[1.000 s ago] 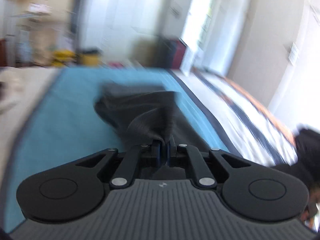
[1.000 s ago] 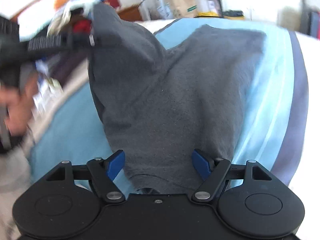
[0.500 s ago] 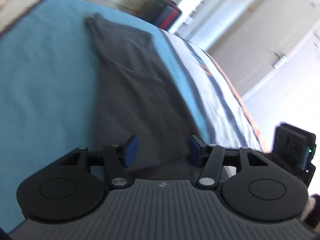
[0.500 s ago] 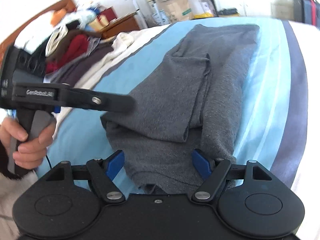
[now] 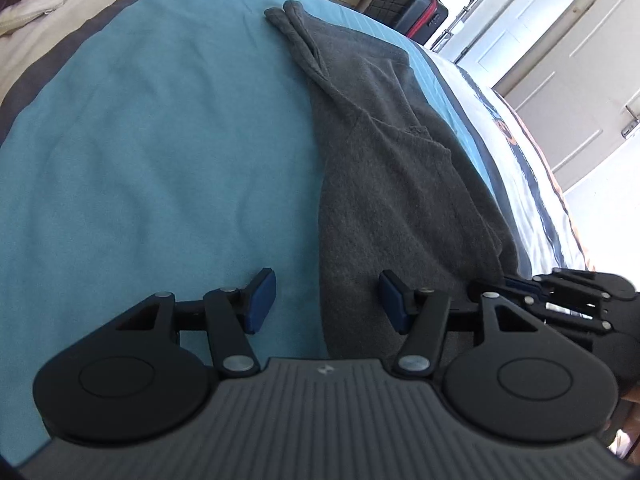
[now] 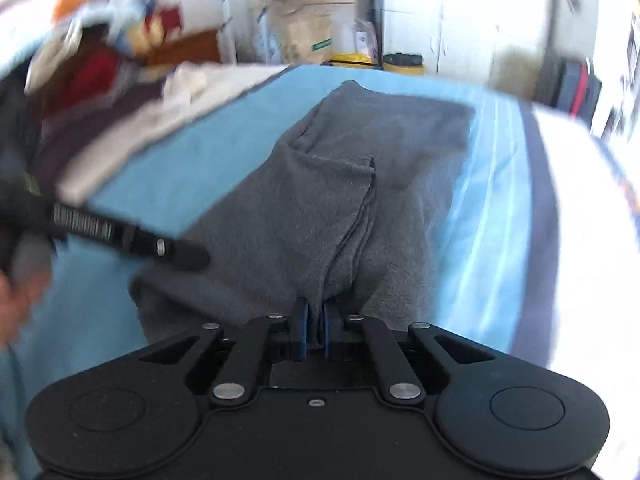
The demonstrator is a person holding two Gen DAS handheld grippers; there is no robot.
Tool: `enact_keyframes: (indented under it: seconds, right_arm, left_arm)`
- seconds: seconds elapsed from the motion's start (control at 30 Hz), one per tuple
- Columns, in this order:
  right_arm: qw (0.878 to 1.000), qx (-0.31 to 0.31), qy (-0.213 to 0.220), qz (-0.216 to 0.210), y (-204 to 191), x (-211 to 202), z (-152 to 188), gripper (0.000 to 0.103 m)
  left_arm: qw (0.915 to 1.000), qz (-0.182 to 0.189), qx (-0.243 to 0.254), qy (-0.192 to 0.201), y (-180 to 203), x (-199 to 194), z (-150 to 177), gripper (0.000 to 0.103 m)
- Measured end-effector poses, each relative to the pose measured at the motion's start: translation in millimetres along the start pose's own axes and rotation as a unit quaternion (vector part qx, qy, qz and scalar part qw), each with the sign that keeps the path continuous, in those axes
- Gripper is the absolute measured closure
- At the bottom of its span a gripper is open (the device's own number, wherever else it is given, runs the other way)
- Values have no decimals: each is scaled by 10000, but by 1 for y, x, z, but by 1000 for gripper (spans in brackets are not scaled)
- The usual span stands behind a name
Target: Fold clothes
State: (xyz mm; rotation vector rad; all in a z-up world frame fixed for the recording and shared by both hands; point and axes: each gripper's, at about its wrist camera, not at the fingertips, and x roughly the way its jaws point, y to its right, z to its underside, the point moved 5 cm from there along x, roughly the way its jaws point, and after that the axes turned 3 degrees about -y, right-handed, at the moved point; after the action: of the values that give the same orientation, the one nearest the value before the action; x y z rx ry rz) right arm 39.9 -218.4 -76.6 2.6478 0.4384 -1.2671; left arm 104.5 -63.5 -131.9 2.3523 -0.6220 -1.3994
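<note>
On the bed: right clamped on sweater, left open

On the blue blanket (image 5: 160, 152) the grey sweater (image 5: 384, 168) lay lengthwise, folded over itself, close to the blanket's striped edge. Left gripper (image 5: 326, 300) hung above the sweater's near end, jaws apart, one blue pad over blanket, the other over cloth (nothing pinched). Right gripper (image 6: 316, 328) had just been closing; its pads pressed on a fold of the sweater's near edge. Suitcase (image 5: 408, 6) stood beyond the bed.
</note>
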Motion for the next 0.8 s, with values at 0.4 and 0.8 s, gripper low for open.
enact_keyframes:
  seconds: [0.4, 0.8]
  right_arm:
    - [9574, 2580, 433, -1223, 94, -39, 28, 38]
    - [9145, 3077, -275, -2613, 86, -4, 64, 37]
  left_arm:
    - [9867, 1179, -1059, -351, -3, 3, 12, 47]
    - [9864, 1350, -912, -229, 4, 0, 4, 89]
